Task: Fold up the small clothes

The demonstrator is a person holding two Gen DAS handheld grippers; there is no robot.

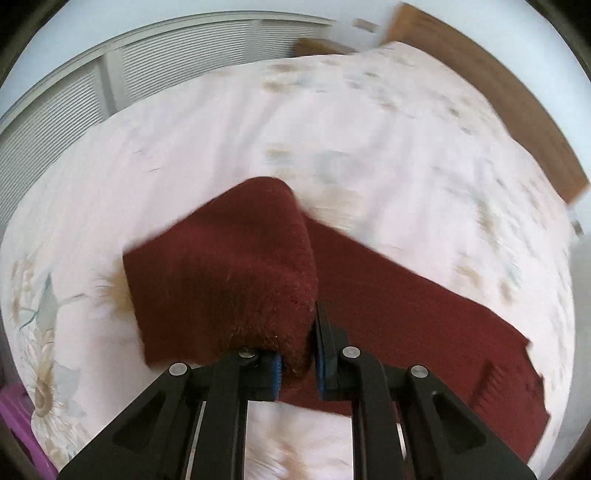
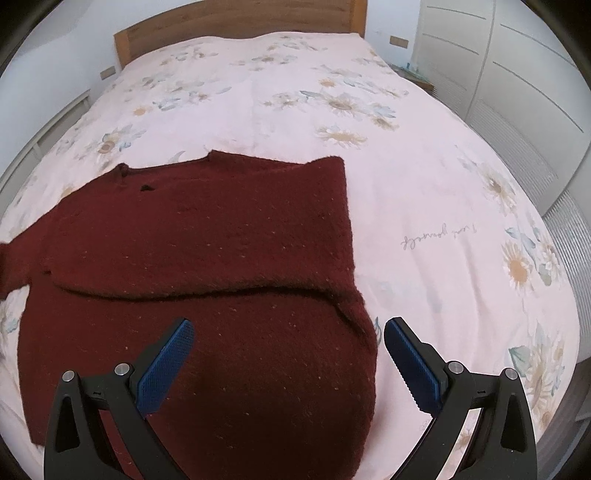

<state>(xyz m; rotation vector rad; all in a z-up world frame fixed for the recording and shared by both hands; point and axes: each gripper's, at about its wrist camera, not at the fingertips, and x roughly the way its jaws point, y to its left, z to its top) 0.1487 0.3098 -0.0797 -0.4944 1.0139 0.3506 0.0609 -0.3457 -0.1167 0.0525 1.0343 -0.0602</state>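
The dark red knitted sweater (image 2: 207, 266) lies spread on the bed, over the pale pink floral bedspread (image 2: 424, 192), with one part folded across its middle so a thick fold line runs side to side. Your left hand-held gripper (image 1: 297, 354) has its blue pads (image 1: 320, 363) pinched tight on a bunched piece of the sweater (image 1: 221, 273), which is lifted off the bedspread and drapes forward over the fingers; the rest trails flat to the right. That view is blurred. Your right hand-held gripper (image 2: 288, 354) stands wide open above the sweater's near portion, holding nothing: its left pad (image 2: 166, 365) is over the knit, its right pad (image 2: 413, 365) over the bedspread just beside the sweater's edge. The wooden headboard (image 2: 240, 22) is at the far end, and white louvred wardrobe doors (image 2: 517, 92) stand to the right.
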